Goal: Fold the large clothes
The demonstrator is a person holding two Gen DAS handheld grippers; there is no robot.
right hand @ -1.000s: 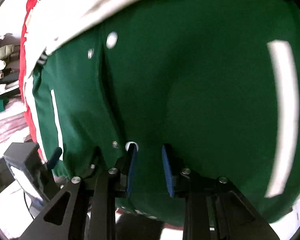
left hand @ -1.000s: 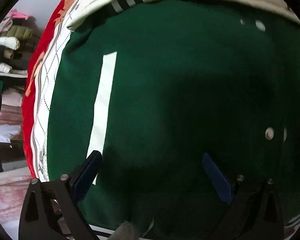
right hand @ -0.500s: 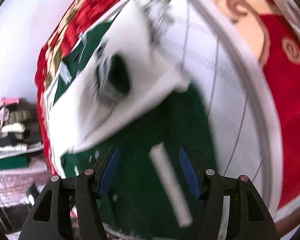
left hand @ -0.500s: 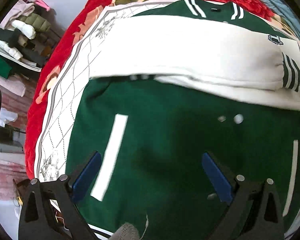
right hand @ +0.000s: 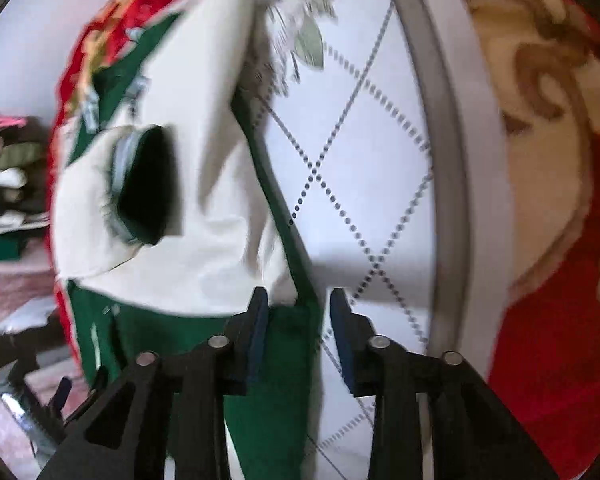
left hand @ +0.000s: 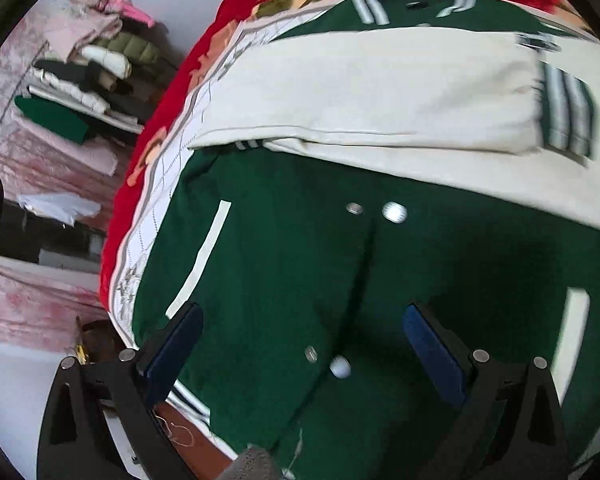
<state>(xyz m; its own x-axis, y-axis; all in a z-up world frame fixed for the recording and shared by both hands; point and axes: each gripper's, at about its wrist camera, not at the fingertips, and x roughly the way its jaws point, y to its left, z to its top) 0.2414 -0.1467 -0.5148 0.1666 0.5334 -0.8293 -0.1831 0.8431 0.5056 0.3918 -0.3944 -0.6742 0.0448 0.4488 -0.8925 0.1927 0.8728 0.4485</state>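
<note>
Both cameras have drawn back from the jacket [left hand: 284, 280] since a second ago, when green cloth filled each view; more of the bed now shows, and the right tongs [right hand: 298, 324] have gone from its snap front to its side edge. Largest is the bed's blanket [right hand: 548, 340], red and floral with a white diamond-stitched panel [right hand: 364, 152]. On it lies the green jacket, front up, with cream sleeves [left hand: 372, 92] folded across its chest toward twelve o'clock in the left view, one striped cuff [left hand: 568, 116] at two o'clock. At nine to ten o'clock, off the bed, folded clothes sit stacked on a shelf [left hand: 96, 68]. Left tongs [left hand: 300, 344] hang spread wide above the jacket's lower front, nothing between them, silver snaps [left hand: 394, 213] running up the middle. Right tongs, which have just been closing, stand partly apart over the jacket's green side edge; cloth shows between the pads, but whether they touch it I cannot tell.
</note>
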